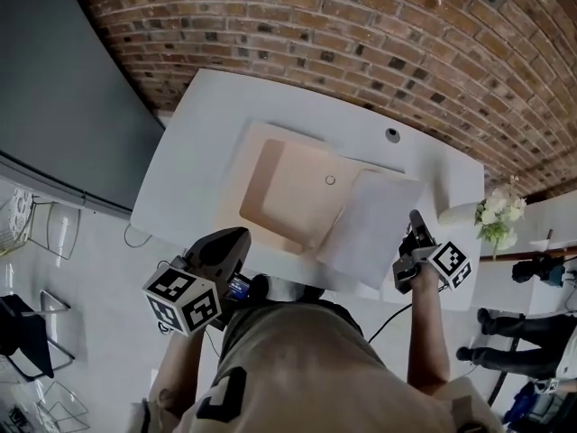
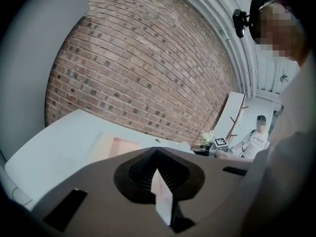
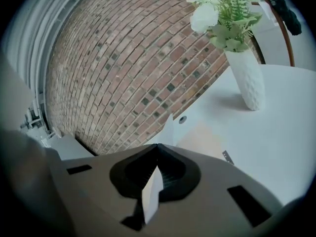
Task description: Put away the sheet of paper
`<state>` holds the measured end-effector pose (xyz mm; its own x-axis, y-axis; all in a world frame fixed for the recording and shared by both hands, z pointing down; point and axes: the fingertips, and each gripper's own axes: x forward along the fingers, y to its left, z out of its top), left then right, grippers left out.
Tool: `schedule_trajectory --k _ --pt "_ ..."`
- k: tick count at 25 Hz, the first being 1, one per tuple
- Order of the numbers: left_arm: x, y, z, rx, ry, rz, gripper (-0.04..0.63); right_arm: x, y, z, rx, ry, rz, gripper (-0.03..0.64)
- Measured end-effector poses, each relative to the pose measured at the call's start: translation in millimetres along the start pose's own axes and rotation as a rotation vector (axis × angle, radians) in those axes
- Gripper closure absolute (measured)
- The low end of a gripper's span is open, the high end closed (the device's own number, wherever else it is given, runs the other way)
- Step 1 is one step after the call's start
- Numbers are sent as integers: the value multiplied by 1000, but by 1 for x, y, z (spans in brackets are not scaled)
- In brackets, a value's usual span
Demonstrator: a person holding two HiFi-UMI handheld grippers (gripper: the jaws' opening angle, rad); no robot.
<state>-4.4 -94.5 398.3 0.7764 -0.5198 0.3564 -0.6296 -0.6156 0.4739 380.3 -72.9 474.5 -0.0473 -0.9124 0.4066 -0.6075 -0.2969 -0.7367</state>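
Head view: the right gripper is clamped on the right edge of the sheet of paper, and the sheet lies slanted on the white table, overlapping the right side of the beige tray. Over in the right gripper view, the jaws meet at the tip and a corner of the sheet pokes up beyond them, near the vase. The left gripper hangs at the table's near edge, jaws pressed together, nothing gripped.
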Motion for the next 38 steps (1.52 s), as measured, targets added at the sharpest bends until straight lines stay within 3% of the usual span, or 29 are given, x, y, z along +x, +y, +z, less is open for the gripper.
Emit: schedule_trajectory --k 18,26,38 --pt "19 -12 -1 14 35 -20 581 1 -50 38 -192 61 -130 594" --pt "10 -9 -8 5 35 -2 581 9 -71 30 -290 94 -198 594" --pt "2 -9 -16 -6 28 2 581 16 -61 20 -312 103 -183 594"
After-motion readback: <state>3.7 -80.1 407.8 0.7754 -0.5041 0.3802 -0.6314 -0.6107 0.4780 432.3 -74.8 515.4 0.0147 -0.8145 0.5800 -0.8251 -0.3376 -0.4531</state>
